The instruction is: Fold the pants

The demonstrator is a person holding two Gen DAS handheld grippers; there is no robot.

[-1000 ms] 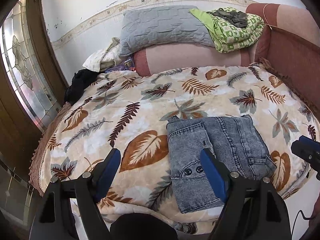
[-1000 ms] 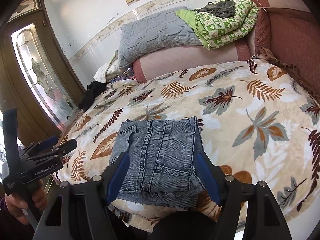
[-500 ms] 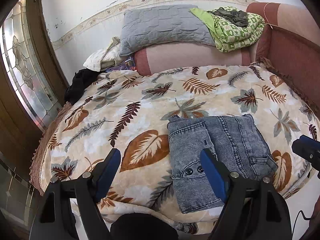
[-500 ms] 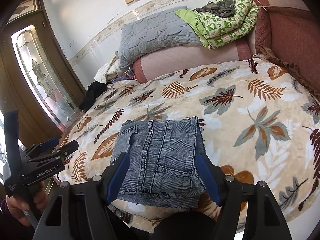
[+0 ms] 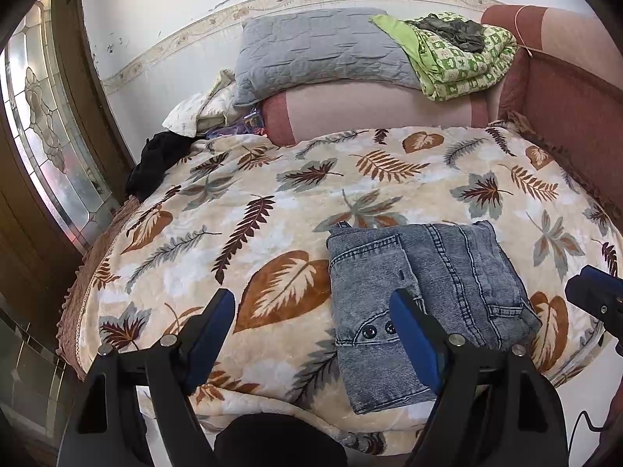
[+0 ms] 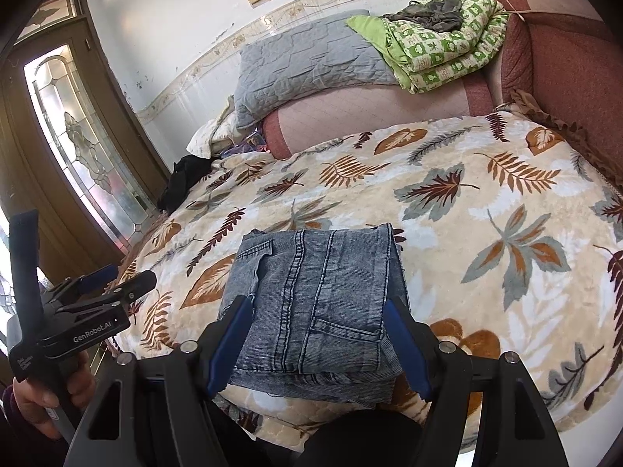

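Just beyond both wide-open, empty claws, folded pants (image 6: 315,303), apparently untouched, on bedspread (image 6: 486,202)

The left gripper (image 6: 113,286) has risen slightly in the right wrist view, nothing else has shifted.

Both grippers are sitting wide open right now, blue pads spread far apart and gripping nothing. The left gripper (image 5: 313,327) is pointing forward and level in its own view, and from the right wrist view it's hanging off to the left side, with the person's left hand (image 6: 46,397) wrapping around its black handle. The right gripper (image 6: 317,336) is aiming forward too, and just its blue tip is poking in at the right edge of the left view.
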